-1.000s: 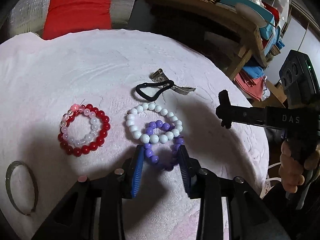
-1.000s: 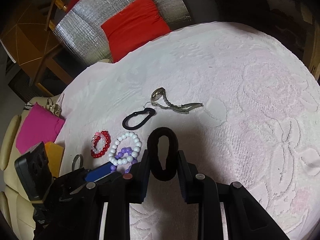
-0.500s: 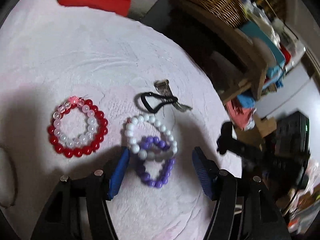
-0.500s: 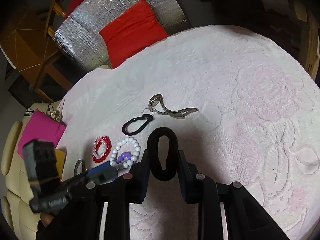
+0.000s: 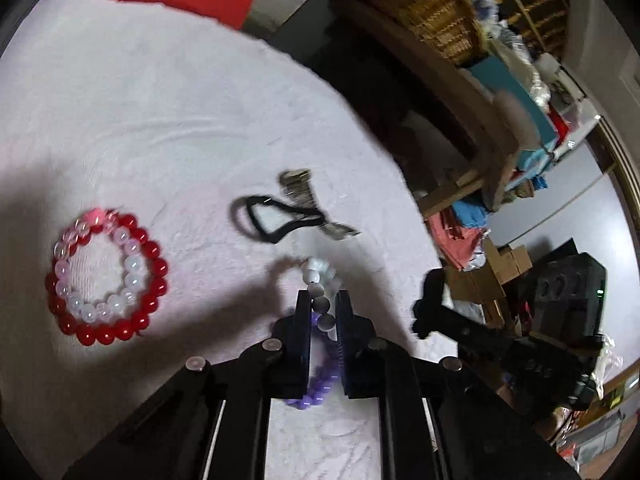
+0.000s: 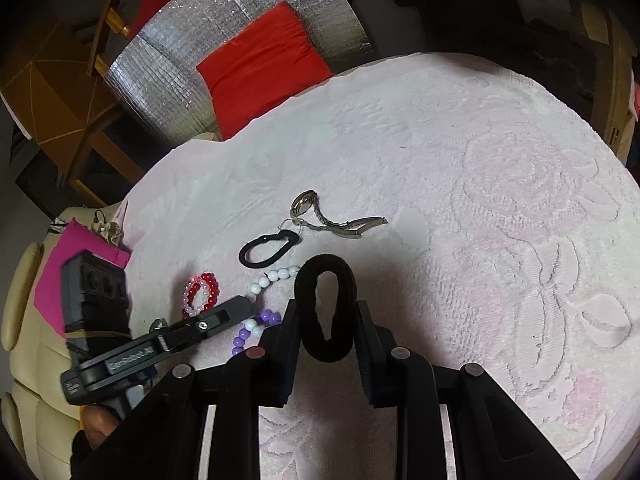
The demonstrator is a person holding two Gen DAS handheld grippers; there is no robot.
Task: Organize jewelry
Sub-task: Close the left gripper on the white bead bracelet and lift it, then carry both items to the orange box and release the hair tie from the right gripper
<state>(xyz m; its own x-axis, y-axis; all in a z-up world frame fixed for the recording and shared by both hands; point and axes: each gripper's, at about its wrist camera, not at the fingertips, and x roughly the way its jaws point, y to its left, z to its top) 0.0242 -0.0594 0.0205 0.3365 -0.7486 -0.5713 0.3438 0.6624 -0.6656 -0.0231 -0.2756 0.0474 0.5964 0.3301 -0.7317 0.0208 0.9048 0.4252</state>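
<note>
My left gripper (image 5: 323,304) is shut on the white bead bracelet (image 5: 318,280), squeezed into a narrow strand and pulled up off the pink cloth. The purple bead bracelet (image 5: 320,380) lies under the jaws. A red and clear bead bracelet (image 5: 106,276) lies to the left. A thin black hair tie (image 5: 276,220) and a silver watch (image 5: 298,188) lie farther away. My right gripper (image 6: 326,308) is shut on a thick black scrunchie (image 6: 326,312). The white bracelet (image 6: 272,278), the purple bracelet (image 6: 256,326), the hair tie (image 6: 266,248) and the watch (image 6: 320,214) also show in the right wrist view.
The round table has a pink embossed cloth (image 6: 480,200). A red cushion (image 6: 260,64) on a silver chair back stands behind it. A wooden shelf with a basket (image 5: 440,12) stands beyond the table's right edge. A pink pad (image 6: 72,268) lies on a cream seat at left.
My left gripper opened, moved forward, then closed on the white bead bracelet and lifted it. My right gripper keeps holding the black scrunchie, barely moving.
</note>
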